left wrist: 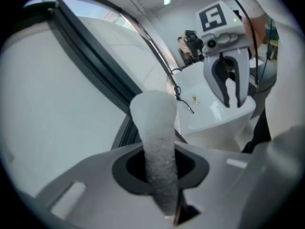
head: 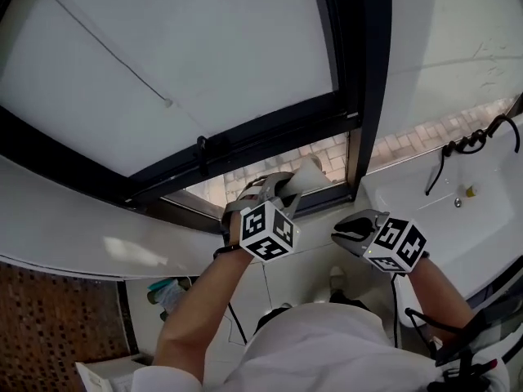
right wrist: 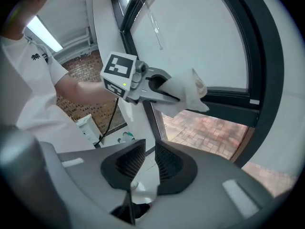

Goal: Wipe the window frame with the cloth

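Cloth (head: 309, 174): white, bunched, centre of head view, its tip at the dark window frame (head: 364, 96) where bottom rail meets upright. Contact w/ frame: can't tell.
Why held so: prob. so the loose end sticks past the jaws and rubs the frame, not the plastic.
Left gripper (head: 286, 186): clamped on cloth, which fills the gap.
Right gripper (head: 353, 231): lower right of centre, jaws a narrow slit apart, nothing between; off the frame, seems spare.

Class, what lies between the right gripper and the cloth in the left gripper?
Nothing solid. The right gripper view shows bare air from the right gripper to the cloth, with the window frame only behind them.
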Demonstrator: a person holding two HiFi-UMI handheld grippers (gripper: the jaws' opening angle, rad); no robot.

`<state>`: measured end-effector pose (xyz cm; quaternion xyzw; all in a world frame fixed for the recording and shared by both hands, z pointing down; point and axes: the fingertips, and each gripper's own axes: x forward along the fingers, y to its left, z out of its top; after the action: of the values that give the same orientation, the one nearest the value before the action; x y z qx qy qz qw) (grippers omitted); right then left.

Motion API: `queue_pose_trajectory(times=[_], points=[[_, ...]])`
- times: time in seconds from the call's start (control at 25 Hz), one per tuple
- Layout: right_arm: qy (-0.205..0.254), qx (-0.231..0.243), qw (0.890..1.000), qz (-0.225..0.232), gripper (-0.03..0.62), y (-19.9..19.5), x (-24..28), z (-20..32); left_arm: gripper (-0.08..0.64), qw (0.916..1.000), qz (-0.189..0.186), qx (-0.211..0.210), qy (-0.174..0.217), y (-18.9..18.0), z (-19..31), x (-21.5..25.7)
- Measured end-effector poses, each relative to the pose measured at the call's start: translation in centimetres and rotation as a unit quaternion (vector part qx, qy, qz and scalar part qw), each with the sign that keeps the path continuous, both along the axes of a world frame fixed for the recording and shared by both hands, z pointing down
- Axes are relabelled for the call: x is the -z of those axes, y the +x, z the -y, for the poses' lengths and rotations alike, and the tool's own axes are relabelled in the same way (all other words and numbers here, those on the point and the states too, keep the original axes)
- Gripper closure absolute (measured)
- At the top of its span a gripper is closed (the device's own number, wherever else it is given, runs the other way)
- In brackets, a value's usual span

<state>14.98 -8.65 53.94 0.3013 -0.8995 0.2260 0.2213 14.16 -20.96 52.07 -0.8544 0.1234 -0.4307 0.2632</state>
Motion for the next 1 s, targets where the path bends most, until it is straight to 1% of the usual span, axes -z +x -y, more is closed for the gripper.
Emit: queue_pose_trajectory(times=[0.12, 0.2, 0.28, 0.4, 0.48, 0.6, 0.72, 0.8, 0.92, 1.0], points=[[0.029, -0.005, 1.0, -0.006, 0.526, -1.9, 1.5, 0.5, 0.468, 0.9966, -0.063, 0.053, -0.001, -5.5, -0.7, 3.1], [0.048, -0.019, 0.999, -0.009, 0.526, -3.0, 2.6, 0.6, 0.468, 0.9905, -0.11, 0.082, -0.008, -9.4, -1.8, 4.8], [0.065, -0.047, 0.997, -0.003, 0.526, -4.1, 3.8, 0.5, 0.468, 0.9837, -0.148, 0.101, -0.014, -13.5, -3.4, 6.2], [0.094, -0.102, 0.99, 0.023, 0.526, -6.1, 5.8, -0.6, 0.468, 0.9744, -0.188, 0.12, -0.025, -19.8, -6.4, 7.5], [0.113, -0.133, 0.984, 0.032, 0.526, -7.2, 6.9, -1.7, 0.468, 0.9656, -0.221, 0.133, -0.033, -23.5, -8.3, 8.3], [0.136, -0.18, 0.973, 0.048, 0.525, -8.7, 8.5, -3.7, 0.468, 0.9482, -0.275, 0.152, -0.047, -28.3, -10.8, 9.2], [0.149, -0.216, 0.963, 0.067, 0.525, -10.8, 10.1, -6.8, 0.468, 0.9358, -0.308, 0.157, -0.069, -32.2, -13.7, 9.0], [0.163, -0.229, 0.958, 0.058, 0.523, -11.7, 11.1, -8.5, 0.468, 0.9281, -0.329, 0.158, -0.075, -34.0, -15.0, 9.0], [0.177, -0.243, 0.952, 0.049, 0.523, -12.5, 12.3, -11.0, 0.468, 0.9133, -0.363, 0.167, -0.079, -36.2, -16.3, 9.4], [0.186, -0.251, 0.949, 0.048, 0.523, -12.6, 13.2, -12.5, 0.468, 0.9077, -0.375, 0.17, -0.081, -37.1, -17.3, 9.7]])
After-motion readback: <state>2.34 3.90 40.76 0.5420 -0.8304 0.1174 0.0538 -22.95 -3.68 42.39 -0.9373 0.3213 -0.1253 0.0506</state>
